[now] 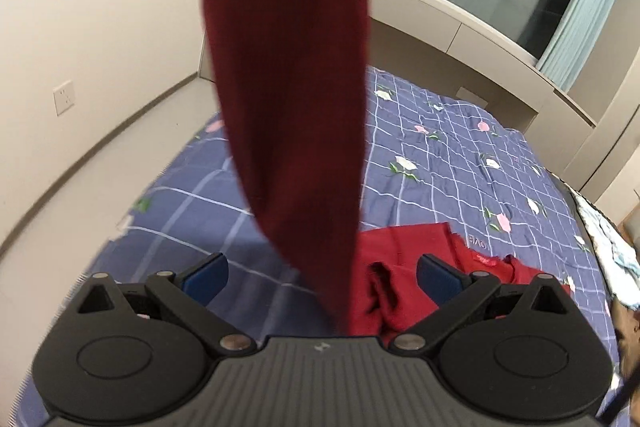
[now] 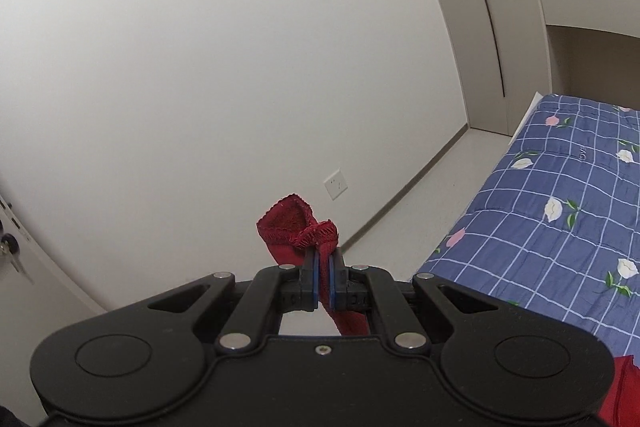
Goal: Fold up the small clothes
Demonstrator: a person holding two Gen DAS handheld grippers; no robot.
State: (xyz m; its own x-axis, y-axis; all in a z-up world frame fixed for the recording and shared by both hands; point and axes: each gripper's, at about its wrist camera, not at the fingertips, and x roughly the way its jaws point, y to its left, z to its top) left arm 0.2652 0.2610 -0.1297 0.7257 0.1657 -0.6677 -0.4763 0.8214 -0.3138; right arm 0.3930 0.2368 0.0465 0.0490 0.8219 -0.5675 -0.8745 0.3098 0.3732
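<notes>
Because your right gripper pinches only the lace-trimmed edge of the dark red garment, which dangles above the bed between the spread, empty jaws of your left gripper, a jerk could slip it free onto the red clothes lying there.

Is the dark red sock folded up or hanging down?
Hanging down. The dark red sock dangles long and loose above the bed, its cuff pinched in the shut right gripper.
</notes>
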